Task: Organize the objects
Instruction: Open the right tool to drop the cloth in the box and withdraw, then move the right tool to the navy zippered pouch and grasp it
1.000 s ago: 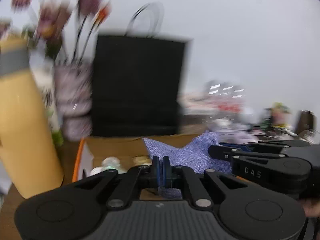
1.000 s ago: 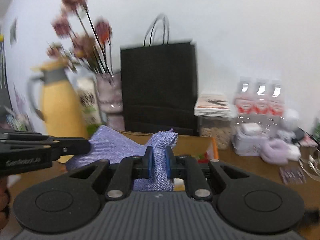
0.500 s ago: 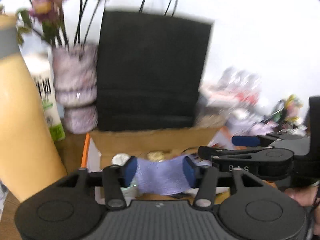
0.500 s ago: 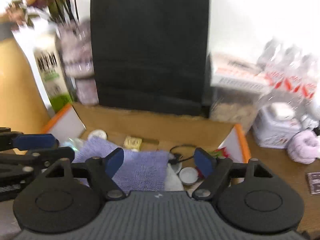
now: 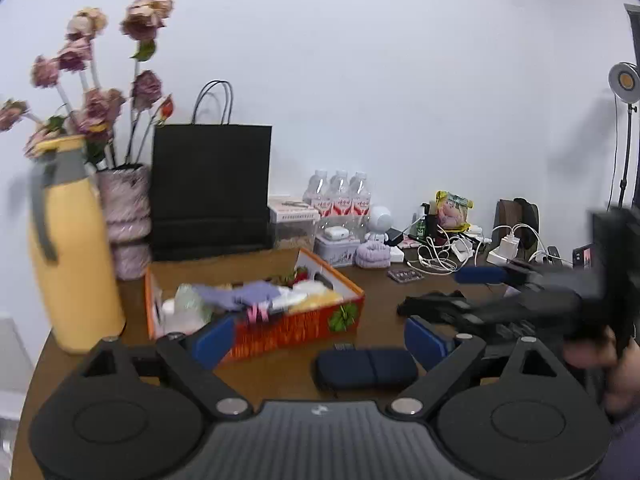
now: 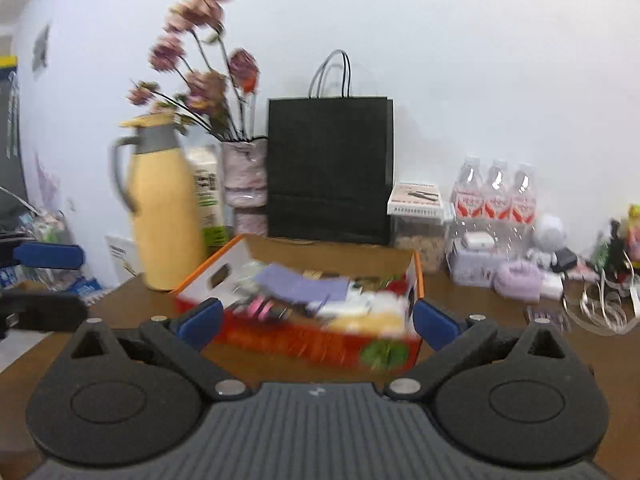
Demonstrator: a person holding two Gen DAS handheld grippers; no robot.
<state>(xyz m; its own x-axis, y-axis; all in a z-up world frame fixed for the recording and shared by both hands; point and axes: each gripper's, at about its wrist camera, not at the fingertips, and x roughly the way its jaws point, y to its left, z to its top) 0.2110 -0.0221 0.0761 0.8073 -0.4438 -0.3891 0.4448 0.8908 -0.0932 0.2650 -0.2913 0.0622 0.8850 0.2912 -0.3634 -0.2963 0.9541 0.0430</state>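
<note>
A lived-in room of a home or small office, with a cluttered brown table (image 6: 500,320) pushed against a plain white wall (image 5: 400,80). On the table stand a vase of dried flowers (image 5: 126,216), a yellow thermos jug (image 6: 166,208), a black paper bag (image 6: 330,172) and a pack of water bottles (image 6: 496,196). Chargers and tangled white cables (image 5: 444,252) lie at the far end (beside snack packets), and a ring light on a stand (image 5: 624,80) suggests filming is done here.
</note>
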